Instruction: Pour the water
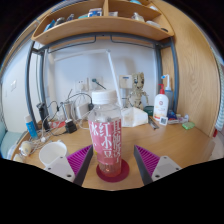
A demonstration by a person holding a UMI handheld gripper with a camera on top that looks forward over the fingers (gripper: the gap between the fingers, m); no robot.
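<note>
A clear plastic bottle (106, 135) with a white cap and a pink label with white characters stands upright on a dark red round coaster (113, 173) on the wooden desk (180, 145). My gripper (110, 165) is open. The bottle stands between the fingers, with a gap at each side. The purple pads (66, 162) flank its lower part without touching it.
A white bowl (52, 151) sits on the desk just left of the left finger. Behind the bottle are a white container (133, 117), a white bottle with a red cap (160, 104), cables (68, 108) and a small blue bottle (30, 127). A wooden shelf (100, 27) hangs overhead.
</note>
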